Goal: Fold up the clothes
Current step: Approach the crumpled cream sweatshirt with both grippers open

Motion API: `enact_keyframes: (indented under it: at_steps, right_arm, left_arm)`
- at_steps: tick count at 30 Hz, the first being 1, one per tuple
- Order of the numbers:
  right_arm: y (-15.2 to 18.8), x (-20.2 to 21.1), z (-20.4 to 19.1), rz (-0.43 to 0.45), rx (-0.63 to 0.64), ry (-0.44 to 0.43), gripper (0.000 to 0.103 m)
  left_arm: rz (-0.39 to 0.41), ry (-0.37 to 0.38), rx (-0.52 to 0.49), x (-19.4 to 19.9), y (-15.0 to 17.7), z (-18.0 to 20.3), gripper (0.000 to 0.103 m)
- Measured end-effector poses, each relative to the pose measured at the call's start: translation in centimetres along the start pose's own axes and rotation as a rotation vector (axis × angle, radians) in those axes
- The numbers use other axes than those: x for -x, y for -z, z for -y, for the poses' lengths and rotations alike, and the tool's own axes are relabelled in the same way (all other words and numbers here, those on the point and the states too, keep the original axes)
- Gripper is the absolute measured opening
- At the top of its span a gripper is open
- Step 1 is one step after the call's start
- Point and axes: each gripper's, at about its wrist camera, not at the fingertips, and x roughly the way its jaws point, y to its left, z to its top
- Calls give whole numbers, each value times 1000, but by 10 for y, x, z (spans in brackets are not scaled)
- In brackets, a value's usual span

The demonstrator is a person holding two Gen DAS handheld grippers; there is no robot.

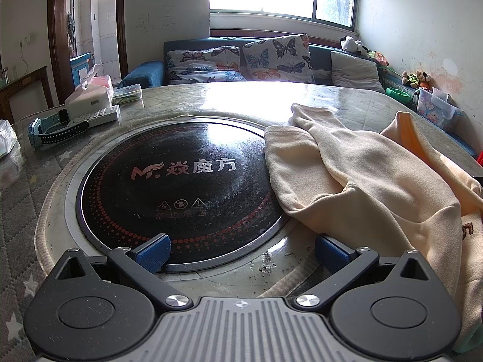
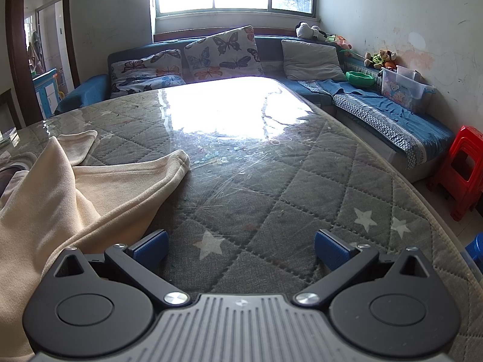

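A cream sweatshirt lies crumpled on the table, one sleeve draped over the right edge of the black round hotplate. My left gripper is open and empty, low over the hotplate's near rim, with the garment just right of its right finger. In the right wrist view the same sweatshirt lies at the left, a cuff reaching toward the table's middle. My right gripper is open and empty over the quilted table cover, its left finger beside the garment's edge.
A tissue box, a remote and a blue watch sit at the table's far left. A sofa with butterfly cushions runs behind the table. A red stool stands on the floor at right.
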Motion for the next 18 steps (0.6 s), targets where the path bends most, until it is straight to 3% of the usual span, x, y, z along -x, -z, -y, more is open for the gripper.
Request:
enact_keyframes:
  at_steps: [18]
  right_arm:
    - [0, 1, 1, 4, -9, -12, 103]
  left_arm:
    - [-56, -42, 40, 0, -5, 4, 103]
